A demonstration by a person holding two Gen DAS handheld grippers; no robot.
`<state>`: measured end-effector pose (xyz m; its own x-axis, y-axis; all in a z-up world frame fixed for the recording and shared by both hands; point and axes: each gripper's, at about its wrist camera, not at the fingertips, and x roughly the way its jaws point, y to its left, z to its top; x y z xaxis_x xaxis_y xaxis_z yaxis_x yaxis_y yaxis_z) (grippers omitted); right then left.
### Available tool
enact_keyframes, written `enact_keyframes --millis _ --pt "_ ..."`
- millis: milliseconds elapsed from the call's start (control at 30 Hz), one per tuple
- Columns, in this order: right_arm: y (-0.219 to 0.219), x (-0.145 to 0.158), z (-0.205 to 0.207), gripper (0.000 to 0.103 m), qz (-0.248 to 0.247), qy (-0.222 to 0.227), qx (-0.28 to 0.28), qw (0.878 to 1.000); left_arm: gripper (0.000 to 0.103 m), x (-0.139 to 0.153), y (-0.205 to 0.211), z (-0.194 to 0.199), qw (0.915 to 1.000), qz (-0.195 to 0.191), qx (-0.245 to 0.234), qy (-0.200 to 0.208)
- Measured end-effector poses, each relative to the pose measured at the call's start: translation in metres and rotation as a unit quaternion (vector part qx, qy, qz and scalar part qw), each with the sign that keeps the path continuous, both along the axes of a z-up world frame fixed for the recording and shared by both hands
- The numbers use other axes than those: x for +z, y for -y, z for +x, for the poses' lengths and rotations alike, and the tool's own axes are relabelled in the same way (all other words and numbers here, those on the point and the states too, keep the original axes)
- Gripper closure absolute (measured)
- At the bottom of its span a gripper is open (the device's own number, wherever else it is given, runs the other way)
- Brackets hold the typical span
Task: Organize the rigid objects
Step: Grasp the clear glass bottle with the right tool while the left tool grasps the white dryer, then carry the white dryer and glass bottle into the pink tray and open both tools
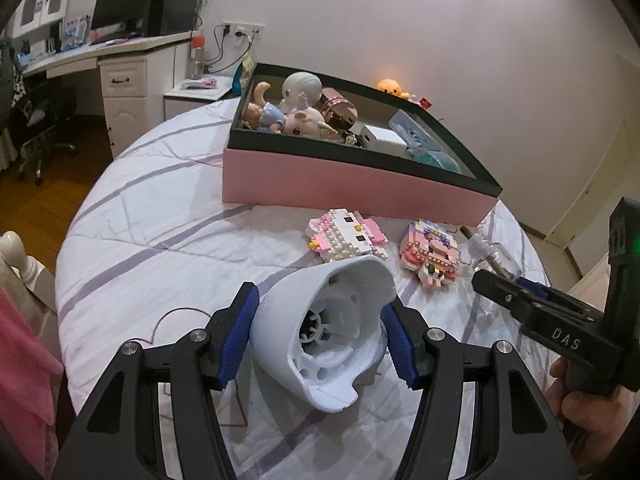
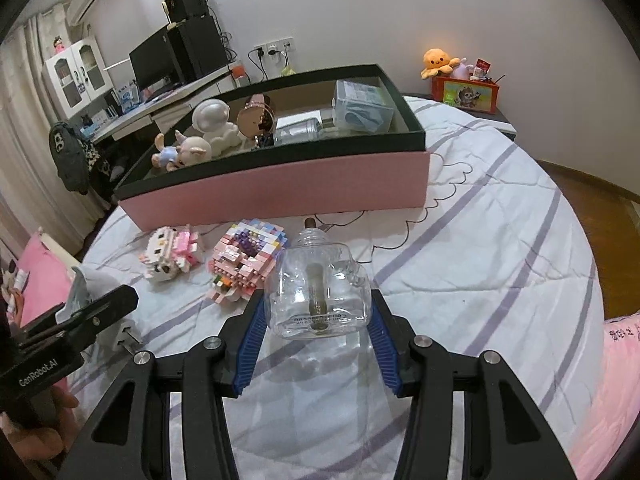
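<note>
My left gripper point(image 1: 320, 320) is shut on a white hollow plastic shell point(image 1: 328, 332), held just above the bed. My right gripper point(image 2: 318, 312) is shut on a clear glass bottle point(image 2: 316, 292) with a dark stopper; it shows in the left wrist view point(image 1: 490, 258) too. Two brick-built figures lie on the sheet in front of the box: a white-and-pink cat point(image 1: 346, 238) point(image 2: 170, 254) and a pink one point(image 1: 430, 254) point(image 2: 246, 260). The pink box with a black rim point(image 1: 352, 188) point(image 2: 280, 188) holds several toys, a rose-gold mirror point(image 2: 256, 118) and a clear case point(image 2: 362, 106).
The bed has a white sheet with purple stripes point(image 2: 480, 240). A pink pillow point(image 2: 612, 380) lies at the right. A desk with a monitor point(image 1: 124, 4) and a nightstand point(image 1: 196, 98) stand behind the bed. An orange plush point(image 2: 436, 62) sits on a red box.
</note>
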<state>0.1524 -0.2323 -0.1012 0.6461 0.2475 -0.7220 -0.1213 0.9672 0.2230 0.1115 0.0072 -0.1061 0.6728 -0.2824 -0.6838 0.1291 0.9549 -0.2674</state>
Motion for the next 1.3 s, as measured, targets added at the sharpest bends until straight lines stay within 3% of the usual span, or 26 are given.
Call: enact_keyframes --millis 300,500,800,933,1067,1300 --pt "0.0 0.018 -0.009 0.053 0.015 0.017 0.01 1.0 0.042 0.019 -0.004 -0.008 0.9997 0.002 -0.002 0.023" --pt "-0.006 0.051 -0.007 0.053 0.021 0.05 0.028 0.998 0.042 0.042 -0.003 0.002 0.9988 0.011 -0.005 0.048" --pt "-0.013 0.098 0.062 0.053 -0.005 0.082 0.024 0.996 0.042 0.092 0.019 0.057 0.9946 0.033 -0.023 0.096" --pt "-0.016 0.093 0.109 0.053 -0.005 0.057 0.03 0.998 0.042 0.101 0.029 0.095 0.9941 0.041 -0.026 0.097" --pt "-0.009 0.077 0.145 0.053 -0.002 0.027 0.022 0.999 0.042 0.089 0.035 0.138 0.9967 0.037 -0.021 0.069" --pt "0.0 0.057 0.169 0.052 0.006 -0.001 0.011 1.0 0.042 0.062 0.046 0.175 0.9985 0.037 -0.023 0.032"
